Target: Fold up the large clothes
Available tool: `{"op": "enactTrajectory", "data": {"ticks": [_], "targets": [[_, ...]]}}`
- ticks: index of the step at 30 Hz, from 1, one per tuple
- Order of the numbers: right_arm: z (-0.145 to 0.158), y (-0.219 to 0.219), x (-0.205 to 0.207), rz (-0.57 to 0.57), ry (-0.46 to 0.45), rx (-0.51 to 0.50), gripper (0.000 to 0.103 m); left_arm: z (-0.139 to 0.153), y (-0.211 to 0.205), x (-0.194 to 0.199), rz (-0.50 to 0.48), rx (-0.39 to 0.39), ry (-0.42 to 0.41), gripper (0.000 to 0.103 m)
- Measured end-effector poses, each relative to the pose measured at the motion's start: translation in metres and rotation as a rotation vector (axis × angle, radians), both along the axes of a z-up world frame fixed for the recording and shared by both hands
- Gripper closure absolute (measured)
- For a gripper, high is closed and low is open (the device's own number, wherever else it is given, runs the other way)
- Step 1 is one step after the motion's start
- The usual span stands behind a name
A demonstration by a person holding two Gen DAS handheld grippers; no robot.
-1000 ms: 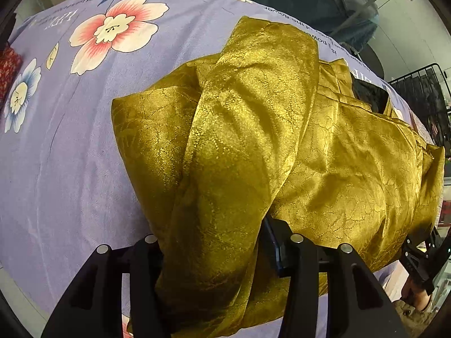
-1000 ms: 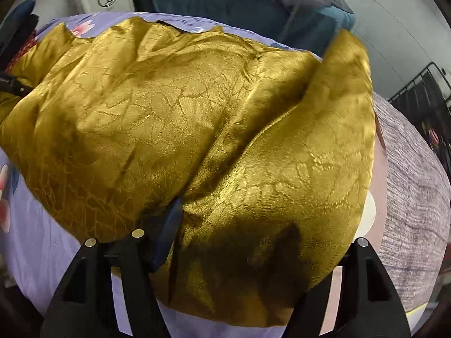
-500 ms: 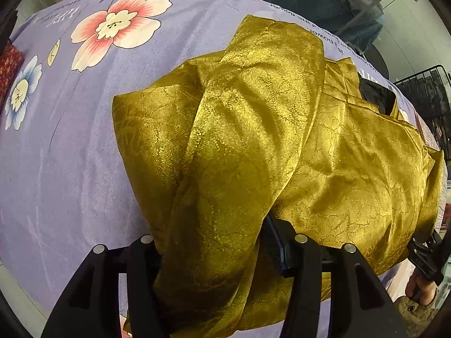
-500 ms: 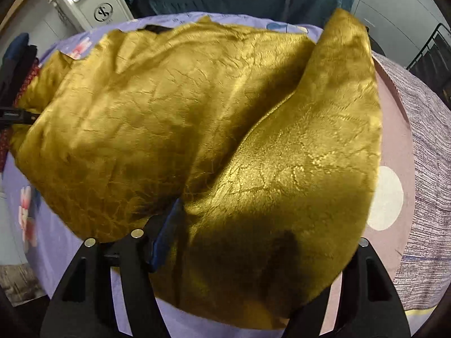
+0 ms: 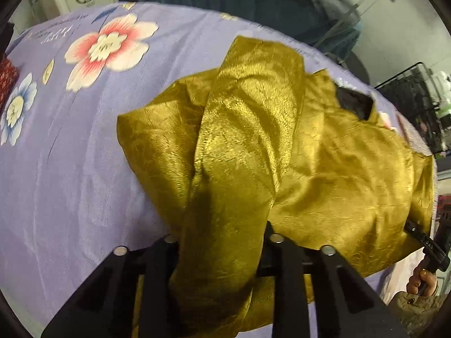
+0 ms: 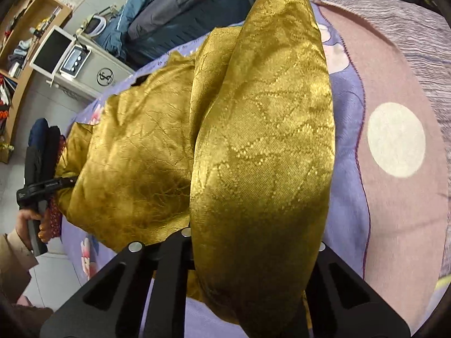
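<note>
A shiny gold garment (image 5: 324,169) lies crumpled on a lilac flowered bedsheet (image 5: 70,183). One long gold fold (image 5: 248,118) runs from the bed down between my left gripper's (image 5: 221,239) jaws, which are closing and pinch it. In the right wrist view another wide gold fold (image 6: 267,146) hangs over my right gripper (image 6: 253,239). Its jaws are closing too, with the cloth caught between them; the right finger is hidden under the fabric. The garment's body (image 6: 135,155) stretches left to the other gripper, held by a hand (image 6: 25,219).
A pink and grey blanket (image 6: 408,225) covers the bed to the right. Behind the bed stand a white cabinet (image 6: 93,76), a wooden shelf (image 6: 28,42), a pile of dark blue bedding (image 6: 183,14) and a black wire rack (image 5: 414,98). Red patterned cloth (image 5: 7,79) lies at the left edge.
Both grippers' jaws have narrowed onto the gold folds. The right gripper has rolled and swung sideways, so its fold now stands taller and the cabinet and shelf came into view.
</note>
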State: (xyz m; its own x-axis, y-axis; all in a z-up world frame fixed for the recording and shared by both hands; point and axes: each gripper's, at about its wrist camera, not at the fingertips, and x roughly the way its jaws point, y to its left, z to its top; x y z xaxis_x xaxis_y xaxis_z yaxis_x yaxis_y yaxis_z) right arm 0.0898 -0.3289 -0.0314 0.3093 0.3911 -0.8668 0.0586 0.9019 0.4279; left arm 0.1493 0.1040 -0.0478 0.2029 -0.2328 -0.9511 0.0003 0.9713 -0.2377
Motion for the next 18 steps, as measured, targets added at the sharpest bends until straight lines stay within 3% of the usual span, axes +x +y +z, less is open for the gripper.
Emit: {"op": "enactTrajectory", "data": {"ticks": [4,10,14,18], "targets": [[0.029,-0.001,-0.024,-0.045,-0.020,-0.001,0.092,0.029,0.007,-0.004,-0.055,-0.099,-0.099,0.087],[0.096,0.055,-0.038,-0.037,-0.077,-0.043,0.094,0.098,0.037,-0.002,-0.153,-0.277,-0.247,0.089],[0.162,0.153,-0.017,0.115,-0.151,-0.109,0.094,0.167,0.091,-0.002,-0.173,-0.336,-0.388,0.090],[0.218,0.261,0.024,0.289,-0.244,-0.057,0.094,0.243,0.188,-0.024,-0.110,-0.260,-0.529,0.090]]}}
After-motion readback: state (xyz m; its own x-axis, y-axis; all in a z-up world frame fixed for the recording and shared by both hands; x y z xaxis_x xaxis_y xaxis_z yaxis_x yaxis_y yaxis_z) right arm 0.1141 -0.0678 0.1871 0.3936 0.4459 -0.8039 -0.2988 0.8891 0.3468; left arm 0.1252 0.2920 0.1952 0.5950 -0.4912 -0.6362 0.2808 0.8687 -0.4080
